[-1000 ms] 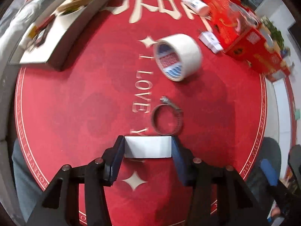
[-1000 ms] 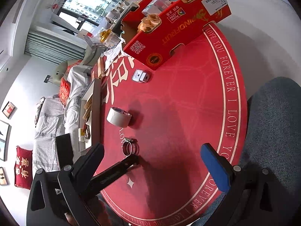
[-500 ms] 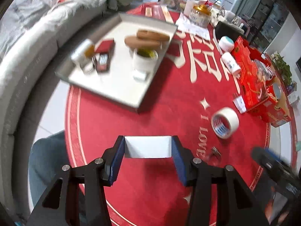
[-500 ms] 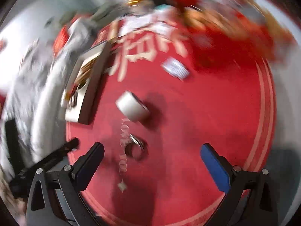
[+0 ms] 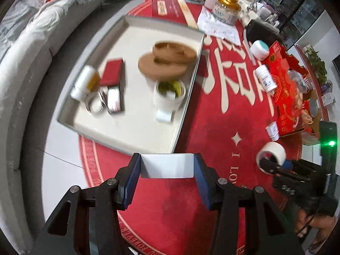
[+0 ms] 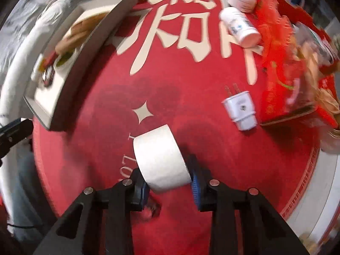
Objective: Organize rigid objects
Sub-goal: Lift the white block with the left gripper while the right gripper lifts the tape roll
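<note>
My left gripper (image 5: pixel 167 166) is shut on a small white box (image 5: pixel 167 165) and holds it above the red mat, just short of the near edge of the grey tray (image 5: pixel 119 144). The tray holds two brown round lids (image 5: pixel 167 60), a white cup (image 5: pixel 169 94), a bottle (image 5: pixel 85 81), a red case (image 5: pixel 111 71) and a metal ring (image 5: pixel 96 104). My right gripper (image 6: pixel 169 180) has its pads on both sides of a white tape roll (image 6: pixel 161 159) on the mat; the roll and gripper also show in the left wrist view (image 5: pixel 271 156).
A white plug adapter (image 6: pixel 240 108) lies right of the roll. Two white bottles (image 6: pixel 239 24) and a red carton (image 6: pixel 297 63) stand at the back right. The tray's side wall (image 6: pixel 85 63) rises at the left. A sofa (image 5: pixel 25 42) borders the table's left.
My left gripper has swung left from the hose clamp towards the tray, still holding the white box. My right gripper has moved forward and closed around the tape roll.
</note>
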Demonstrator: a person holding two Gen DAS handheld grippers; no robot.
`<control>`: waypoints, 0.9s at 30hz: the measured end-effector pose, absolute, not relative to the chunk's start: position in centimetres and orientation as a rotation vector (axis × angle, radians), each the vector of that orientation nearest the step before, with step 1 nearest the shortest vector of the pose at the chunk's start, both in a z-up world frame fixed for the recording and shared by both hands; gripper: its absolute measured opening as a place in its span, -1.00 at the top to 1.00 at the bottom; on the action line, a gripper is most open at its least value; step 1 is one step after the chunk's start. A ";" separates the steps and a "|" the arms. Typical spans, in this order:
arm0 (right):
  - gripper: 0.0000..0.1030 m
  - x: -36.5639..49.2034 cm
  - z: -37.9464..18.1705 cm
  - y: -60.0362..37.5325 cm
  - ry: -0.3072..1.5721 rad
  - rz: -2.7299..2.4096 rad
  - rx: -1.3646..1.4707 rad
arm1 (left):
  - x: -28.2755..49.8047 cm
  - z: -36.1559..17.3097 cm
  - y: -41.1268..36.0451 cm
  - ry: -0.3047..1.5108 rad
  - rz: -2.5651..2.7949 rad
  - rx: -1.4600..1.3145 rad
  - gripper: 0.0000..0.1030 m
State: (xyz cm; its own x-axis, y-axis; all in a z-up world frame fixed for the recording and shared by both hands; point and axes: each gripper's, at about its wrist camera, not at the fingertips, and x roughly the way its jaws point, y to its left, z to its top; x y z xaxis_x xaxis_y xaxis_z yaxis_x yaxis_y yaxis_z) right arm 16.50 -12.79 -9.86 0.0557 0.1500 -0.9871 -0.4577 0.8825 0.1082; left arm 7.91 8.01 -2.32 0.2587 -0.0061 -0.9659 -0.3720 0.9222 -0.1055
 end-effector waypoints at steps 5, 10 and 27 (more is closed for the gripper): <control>0.35 17.4 -6.1 -15.4 1.507 0.417 -0.155 | 10.2 -0.2 7.9 1.364 0.229 -0.366 -0.03; 0.35 16.9 -4.0 -16.4 1.521 0.317 -0.144 | 11.9 0.2 6.9 1.379 0.143 -0.324 -0.02; 0.35 15.8 -3.4 -14.7 1.601 0.343 -0.143 | 11.2 -0.3 7.9 1.353 0.132 -0.385 -0.03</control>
